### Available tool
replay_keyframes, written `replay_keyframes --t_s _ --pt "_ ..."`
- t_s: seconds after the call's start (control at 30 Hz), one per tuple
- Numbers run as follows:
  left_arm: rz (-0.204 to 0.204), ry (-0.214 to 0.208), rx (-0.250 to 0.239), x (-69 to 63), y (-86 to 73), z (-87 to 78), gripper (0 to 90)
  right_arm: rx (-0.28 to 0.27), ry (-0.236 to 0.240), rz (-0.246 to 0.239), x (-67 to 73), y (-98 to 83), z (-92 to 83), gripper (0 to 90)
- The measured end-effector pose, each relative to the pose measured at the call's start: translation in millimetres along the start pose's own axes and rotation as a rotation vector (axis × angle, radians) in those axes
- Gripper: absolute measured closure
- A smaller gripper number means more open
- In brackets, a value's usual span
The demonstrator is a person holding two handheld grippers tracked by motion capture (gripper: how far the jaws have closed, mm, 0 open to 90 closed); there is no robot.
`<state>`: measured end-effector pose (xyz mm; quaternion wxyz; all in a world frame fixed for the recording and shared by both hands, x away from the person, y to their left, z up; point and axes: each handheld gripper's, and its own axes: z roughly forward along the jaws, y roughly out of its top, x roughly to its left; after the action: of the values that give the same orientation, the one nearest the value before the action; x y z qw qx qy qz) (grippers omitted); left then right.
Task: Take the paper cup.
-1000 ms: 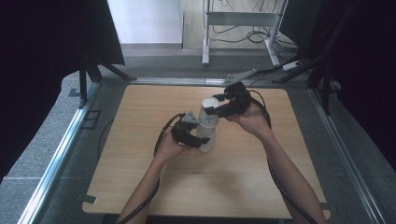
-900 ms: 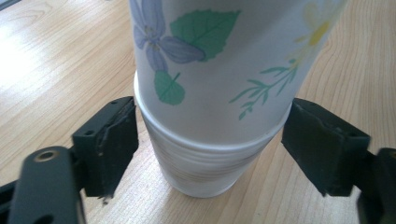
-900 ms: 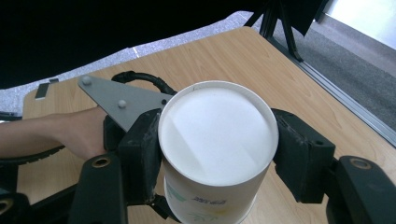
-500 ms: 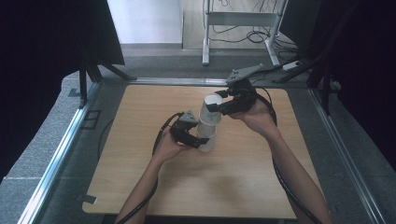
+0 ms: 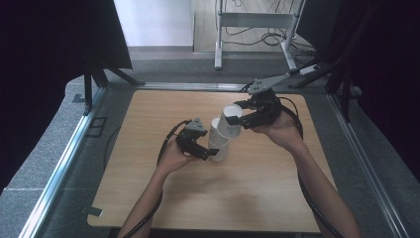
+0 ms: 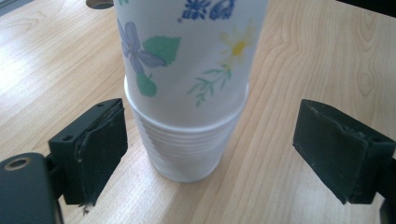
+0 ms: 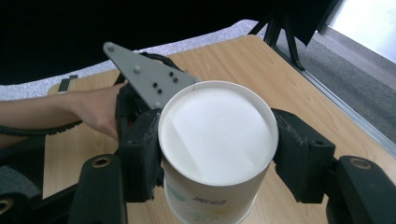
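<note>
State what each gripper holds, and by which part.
The right gripper clamps one paper cup by its sides, just below the closed base that faces its camera. The left gripper holds nothing: its open jaws flank the cup stack without touching.

— Tabletop point(image 5: 148, 148)?
— Pale wood-grain, smooth, matt sheen.
— Cups?
— Paper: nested stack point(image 6: 187, 140) with ridged rims, flower print; the lifted cup point(image 7: 217, 140) plain matt white inside.
— Claw pads point(image 6: 100, 149)?
— Black, rubbery-looking, matt, scuffed at edges.
</note>
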<state>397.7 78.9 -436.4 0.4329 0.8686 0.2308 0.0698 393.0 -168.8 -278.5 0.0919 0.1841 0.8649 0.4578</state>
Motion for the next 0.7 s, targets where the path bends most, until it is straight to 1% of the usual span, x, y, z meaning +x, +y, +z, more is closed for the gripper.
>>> replay_keyframes --t_s 0.1,0.27,0.3,0.57,0.67,0.7 --pt "0.01 -0.006 0.006 -2.6 -1.2 -4.8 7.8 0.001 -0.003 0.001 0.4 -5.6 -3.5 37.7" --pt "0.011 -0.019 0.009 -5.4 -3.0 -11.8 5.0 -0.003 -0.01 0.012 -0.8 -18.4 -9.1 37.7" --pt "0.009 -0.021 0.006 -5.9 -3.5 -12.8 5.0 -0.003 -0.01 0.012 -0.8 -18.4 -9.1 37.7" --pt "0.016 -0.028 0.005 -12.0 -8.0 -18.9 4.4 -0.01 -0.017 0.01 1.0 -36.5 -13.7 37.6" --pt "0.017 -0.032 -0.002 -14.8 -9.9 -21.0 4.4 -0.009 -0.02 0.008 1.7 -40.5 -14.3 37.6" --pt "0.017 -0.036 -0.006 -15.9 -10.7 -21.7 4.5 -0.015 -0.017 0.012 2.1 -44.8 -14.7 37.6"
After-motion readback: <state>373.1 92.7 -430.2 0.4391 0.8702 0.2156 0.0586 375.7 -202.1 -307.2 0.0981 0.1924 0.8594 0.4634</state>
